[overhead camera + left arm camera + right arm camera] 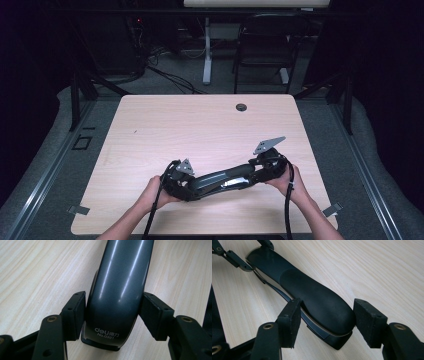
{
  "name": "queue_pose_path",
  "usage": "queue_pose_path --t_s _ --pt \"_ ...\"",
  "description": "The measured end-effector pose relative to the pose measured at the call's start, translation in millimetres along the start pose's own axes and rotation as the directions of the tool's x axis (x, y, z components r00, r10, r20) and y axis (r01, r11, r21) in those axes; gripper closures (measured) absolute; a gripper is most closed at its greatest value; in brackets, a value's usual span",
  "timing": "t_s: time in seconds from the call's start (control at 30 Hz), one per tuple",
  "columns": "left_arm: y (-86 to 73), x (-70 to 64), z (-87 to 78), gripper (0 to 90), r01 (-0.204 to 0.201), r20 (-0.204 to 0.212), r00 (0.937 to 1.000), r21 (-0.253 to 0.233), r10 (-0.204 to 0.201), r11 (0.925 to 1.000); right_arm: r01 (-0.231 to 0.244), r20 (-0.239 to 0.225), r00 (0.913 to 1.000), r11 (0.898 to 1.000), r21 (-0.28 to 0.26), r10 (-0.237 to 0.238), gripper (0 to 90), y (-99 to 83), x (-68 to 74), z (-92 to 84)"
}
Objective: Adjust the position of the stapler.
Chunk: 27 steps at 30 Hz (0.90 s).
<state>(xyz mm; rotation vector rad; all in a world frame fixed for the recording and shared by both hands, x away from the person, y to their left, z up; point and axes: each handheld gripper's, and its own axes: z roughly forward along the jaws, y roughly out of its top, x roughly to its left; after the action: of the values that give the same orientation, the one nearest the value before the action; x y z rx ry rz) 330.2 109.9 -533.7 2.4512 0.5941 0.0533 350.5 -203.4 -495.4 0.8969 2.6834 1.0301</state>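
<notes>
High view: long dark grey plastic stapler (220, 179) flat on pale wooden table (200, 125), near edge, left gripper (181, 181) fingers (73, 315) clamped on one end, right gripper (260, 167) fingers (289, 320) closing around the other; best lifted level, both ends together.

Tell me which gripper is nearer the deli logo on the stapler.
Left. The left gripper clamps the stapler right at the end with the deli logo; the right gripper grips the opposite end, away from the logo.
</notes>
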Motion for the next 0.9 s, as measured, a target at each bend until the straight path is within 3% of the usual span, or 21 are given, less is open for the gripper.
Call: queue_pose_path --t_s 0.07,0.33,0.9 --pt "-0.2 -0.9 0.2 40.8 -0.022 -0.014 0.9997 0.005 0.022 0.9998 -0.001 0.003 1.0000 1.000 -0.002 0.001 40.4 -0.7 0.3 -0.2" --pt "1.7 2.9 3.1 42.1 -0.079 0.015 0.9968 0.009 0.079 0.9969 -0.006 0.005 1.0000 1.000 -0.011 0.006 40.5 -2.1 0.6 0.2" --pt "16.3 11.7 12.1 39.2 -0.118 0.010 0.9930 0.035 0.118 0.9924 -0.019 0.002 0.9998 1.000 0.006 0.019 44.2 -7.8 -1.5 -6.8"
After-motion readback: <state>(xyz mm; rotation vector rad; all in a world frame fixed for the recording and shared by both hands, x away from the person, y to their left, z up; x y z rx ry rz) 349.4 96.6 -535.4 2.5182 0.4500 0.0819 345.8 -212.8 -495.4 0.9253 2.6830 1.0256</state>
